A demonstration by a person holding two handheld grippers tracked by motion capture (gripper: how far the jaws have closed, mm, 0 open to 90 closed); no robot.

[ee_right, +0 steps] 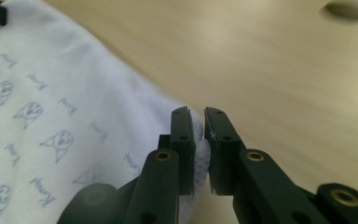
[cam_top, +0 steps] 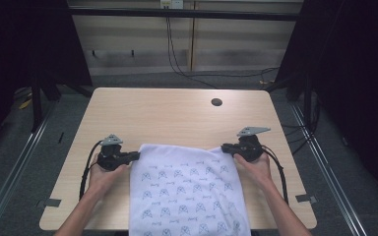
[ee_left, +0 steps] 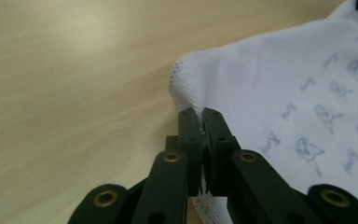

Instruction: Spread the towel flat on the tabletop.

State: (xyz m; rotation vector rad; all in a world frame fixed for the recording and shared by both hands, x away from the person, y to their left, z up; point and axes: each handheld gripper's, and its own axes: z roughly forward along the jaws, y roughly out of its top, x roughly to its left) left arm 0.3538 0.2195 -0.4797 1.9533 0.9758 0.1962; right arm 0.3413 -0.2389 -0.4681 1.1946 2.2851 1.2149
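White printed cloth (cam_top: 187, 191) lies on the counter (cam_top: 167, 113) between my grippers: left gripper (ee_left: 201, 116) and right gripper (ee_right: 196, 116) each clamp a far corner. Corners gripped, so next I'd judge a lift and fold toward me, keeping tension even.

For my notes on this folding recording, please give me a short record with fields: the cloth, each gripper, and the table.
cloth: white cloth with small blue print, flat on the table, near edge hanging over the front
left gripper: shut on the cloth's far left corner
right gripper: shut on the cloth's far right corner
table: light wood, round hole near the far edge
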